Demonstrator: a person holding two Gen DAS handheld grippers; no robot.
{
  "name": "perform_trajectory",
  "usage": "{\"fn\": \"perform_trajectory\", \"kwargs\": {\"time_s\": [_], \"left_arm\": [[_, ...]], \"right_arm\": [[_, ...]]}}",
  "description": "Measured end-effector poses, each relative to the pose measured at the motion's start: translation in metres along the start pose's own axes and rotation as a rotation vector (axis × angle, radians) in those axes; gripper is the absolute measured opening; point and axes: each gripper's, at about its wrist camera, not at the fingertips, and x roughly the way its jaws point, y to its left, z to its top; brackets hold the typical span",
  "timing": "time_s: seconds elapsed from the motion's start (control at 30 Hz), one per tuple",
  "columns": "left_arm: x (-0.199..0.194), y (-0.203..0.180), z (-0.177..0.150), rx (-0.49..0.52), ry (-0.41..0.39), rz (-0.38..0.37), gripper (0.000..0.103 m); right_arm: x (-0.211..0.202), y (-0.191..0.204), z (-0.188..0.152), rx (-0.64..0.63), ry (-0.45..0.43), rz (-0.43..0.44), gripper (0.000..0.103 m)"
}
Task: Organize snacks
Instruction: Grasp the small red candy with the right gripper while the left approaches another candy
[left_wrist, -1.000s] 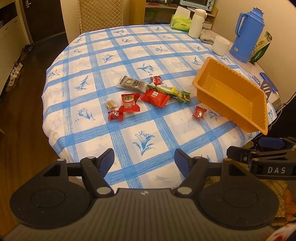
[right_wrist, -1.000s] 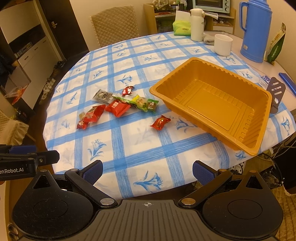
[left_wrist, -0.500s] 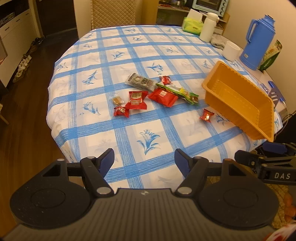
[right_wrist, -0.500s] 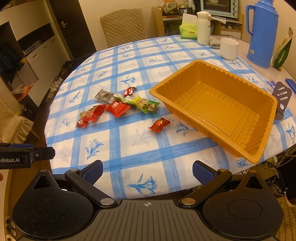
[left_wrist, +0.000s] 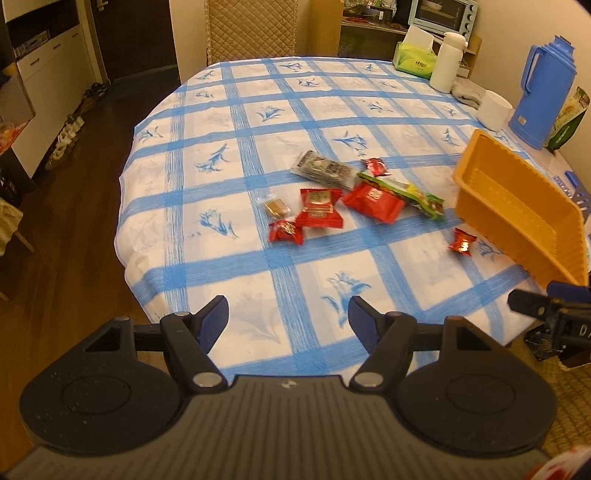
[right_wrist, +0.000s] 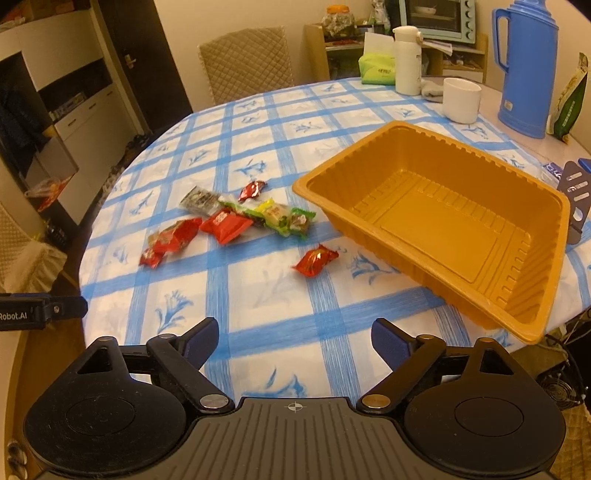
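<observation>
Right wrist view shows the orange tray, the landmark here, empty on the checked tablecloth, its long axis running from upper left to lower right. Left of its near long wall lies 1 lone red candy, just beside the tray and well apart from the cluster of snacks farther left. The right gripper hangs short of the table edge with its jaws closing and nothing between them; the candy lies ahead and nearly centred, so this hand seems the nearer. In the left wrist view the left gripper stands wide with nothing held, facing the cluster, the tray off to its right.
</observation>
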Motion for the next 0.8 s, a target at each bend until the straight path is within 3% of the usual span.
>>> {"fn": "perform_trajectory", "kwargs": {"time_s": [0.37,0.8], "left_arm": [[0.048,0.022,0.039,0.069,-0.008,-0.052,0.067],[0.093,0.043,0.071,0.148,0.038,-0.114,0.063]], "right_arm": [[0.042,0.000,0.012,0.088,-0.045,-0.042,0.068],[0.099,0.007,0.028,0.148,-0.050,-0.175,0.052]]}}
